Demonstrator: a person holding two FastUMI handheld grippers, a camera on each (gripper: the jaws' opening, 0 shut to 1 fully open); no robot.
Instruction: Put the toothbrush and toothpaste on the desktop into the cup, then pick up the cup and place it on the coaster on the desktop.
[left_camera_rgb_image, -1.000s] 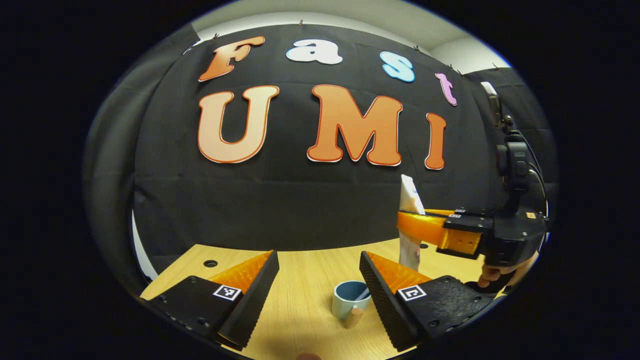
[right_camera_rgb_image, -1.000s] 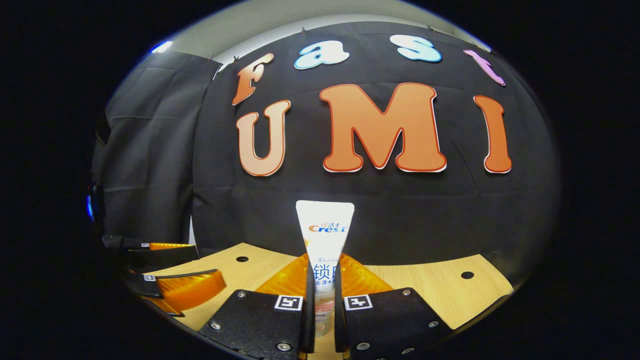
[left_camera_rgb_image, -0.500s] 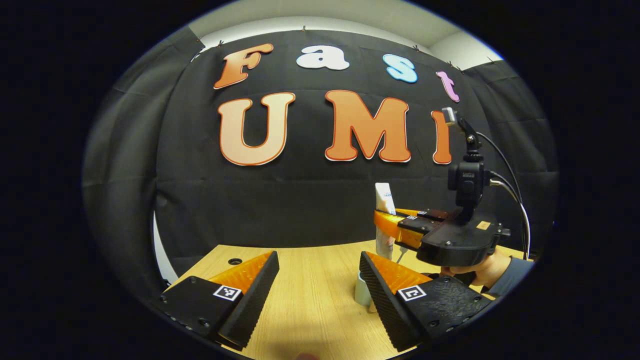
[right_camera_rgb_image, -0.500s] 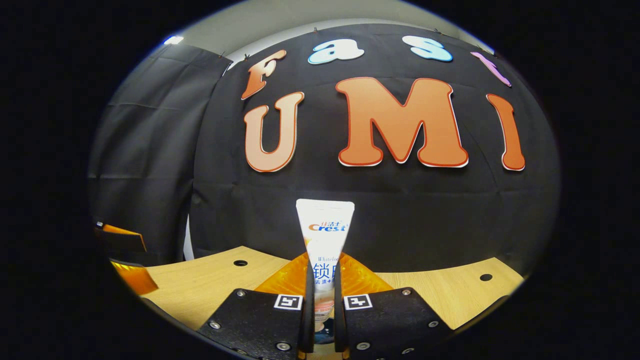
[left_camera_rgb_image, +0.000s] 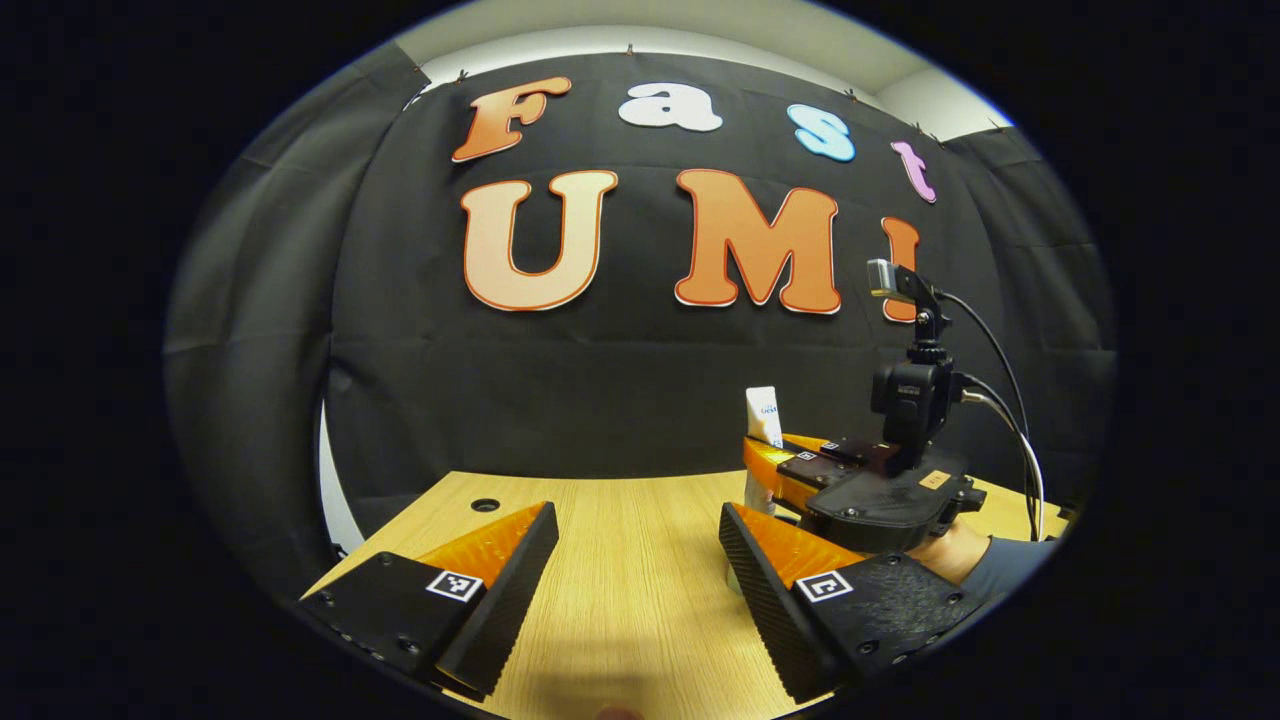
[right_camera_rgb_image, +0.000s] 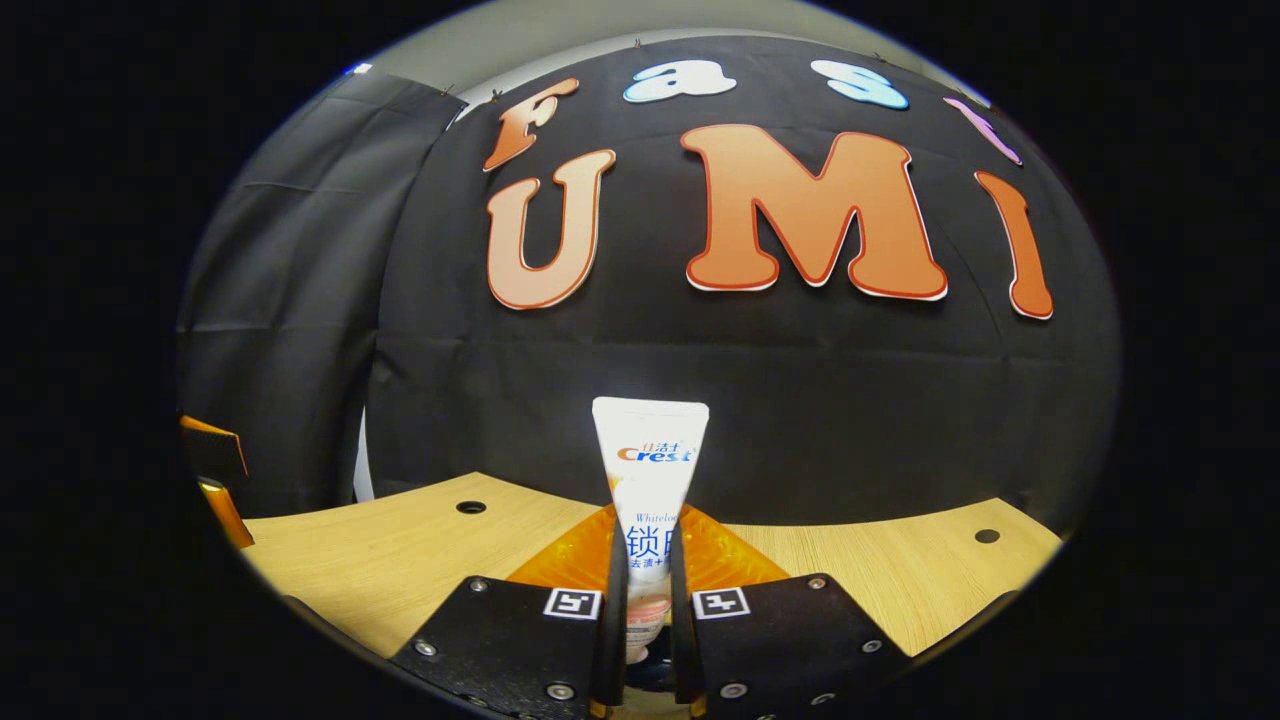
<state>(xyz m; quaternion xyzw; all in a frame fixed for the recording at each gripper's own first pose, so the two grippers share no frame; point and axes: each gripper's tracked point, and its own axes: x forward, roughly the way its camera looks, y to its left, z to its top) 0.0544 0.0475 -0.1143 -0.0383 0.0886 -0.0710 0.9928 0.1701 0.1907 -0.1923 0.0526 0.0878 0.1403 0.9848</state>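
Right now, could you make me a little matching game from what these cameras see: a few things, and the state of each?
Things:
1. toothpaste
2. left hand-held gripper
3. right hand-held gripper
4. desktop

States:
A. open, holding nothing
B. upright, pinched between two fingers
C. pale wood with round holes
D. shut on a tube

Pairs: 1-B, 2-A, 3-D, 4-C

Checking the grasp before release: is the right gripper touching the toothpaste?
Touching. In the right gripper view, the right gripper has both fingers pressed against the upright toothpaste.
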